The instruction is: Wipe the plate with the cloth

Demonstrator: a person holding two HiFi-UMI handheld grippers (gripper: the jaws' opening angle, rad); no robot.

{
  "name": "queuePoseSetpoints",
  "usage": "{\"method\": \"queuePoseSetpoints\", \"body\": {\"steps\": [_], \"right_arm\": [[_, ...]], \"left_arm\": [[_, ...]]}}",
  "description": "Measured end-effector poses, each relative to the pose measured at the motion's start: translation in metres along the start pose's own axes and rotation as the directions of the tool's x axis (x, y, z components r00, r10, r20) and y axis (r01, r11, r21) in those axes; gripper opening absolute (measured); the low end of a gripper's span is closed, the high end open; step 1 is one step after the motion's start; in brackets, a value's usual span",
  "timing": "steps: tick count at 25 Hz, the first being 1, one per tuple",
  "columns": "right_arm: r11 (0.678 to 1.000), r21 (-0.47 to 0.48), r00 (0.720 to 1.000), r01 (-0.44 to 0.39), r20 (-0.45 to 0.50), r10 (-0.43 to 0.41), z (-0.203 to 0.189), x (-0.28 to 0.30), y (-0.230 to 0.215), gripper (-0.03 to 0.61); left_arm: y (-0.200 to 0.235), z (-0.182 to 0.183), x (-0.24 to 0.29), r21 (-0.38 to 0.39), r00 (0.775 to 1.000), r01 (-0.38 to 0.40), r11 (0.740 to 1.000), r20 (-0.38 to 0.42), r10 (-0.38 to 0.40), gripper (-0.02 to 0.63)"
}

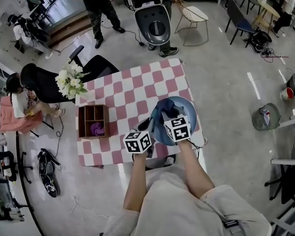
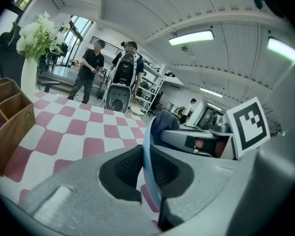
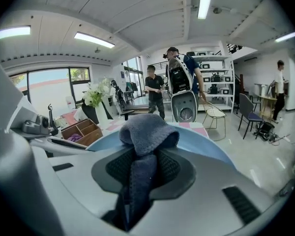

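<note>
Two bare arms (image 1: 137, 181) reach out from the person, and each hand holds a gripper. The left gripper (image 2: 147, 168) has its jaws squeezed nearly shut on the thin edge of the blue plate (image 1: 189, 109). The right gripper (image 3: 142, 168) has its jaws pinched on a fold of the dark blue cloth (image 3: 147, 132), and the rest of the cloth puffs out in front and rests against the plate.

A wooden box (image 1: 93, 121) sits on the pink and white checked table (image 1: 152, 80). The plate is to the right of the box, well apart from it, near the table side closest to the person. The plate looks tipped up on its edge, not lying flat. I think it is lifted off the table, but I cannot be sure. White flowers (image 1: 71, 81) stand just behind the box, and something purple (image 1: 97, 129) lies inside it.

The wiping looks like it is going on now. What could go wrong? Only a thin bit of rim is held. If the cloth pushes too hard, the plate could twist or slip out of the left jaws. It could then bang on the table or fall off the near side onto the floor. The cloth could also slide out of the right jaws if it drags on the plate, because only a small fold is gripped.
</note>
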State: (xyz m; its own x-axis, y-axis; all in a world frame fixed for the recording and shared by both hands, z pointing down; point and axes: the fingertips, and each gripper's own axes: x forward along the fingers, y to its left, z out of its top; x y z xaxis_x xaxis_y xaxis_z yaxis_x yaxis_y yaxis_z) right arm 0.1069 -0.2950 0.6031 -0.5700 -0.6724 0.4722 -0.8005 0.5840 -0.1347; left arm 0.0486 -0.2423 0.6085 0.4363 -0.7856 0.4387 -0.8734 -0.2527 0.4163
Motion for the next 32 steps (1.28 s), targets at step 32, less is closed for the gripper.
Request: {"method": "queuePoseSetpoints", "body": {"steps": [32], "right_arm": [[0.966,0.189,0.981,0.175,-0.121,-0.154,-0.086,-0.045,-0.079,0.103]], "left_arm": [[0.104,-0.069,0.036,-0.439,0.982,-0.176,0.881,-0.145,0.124,0.029]]}}
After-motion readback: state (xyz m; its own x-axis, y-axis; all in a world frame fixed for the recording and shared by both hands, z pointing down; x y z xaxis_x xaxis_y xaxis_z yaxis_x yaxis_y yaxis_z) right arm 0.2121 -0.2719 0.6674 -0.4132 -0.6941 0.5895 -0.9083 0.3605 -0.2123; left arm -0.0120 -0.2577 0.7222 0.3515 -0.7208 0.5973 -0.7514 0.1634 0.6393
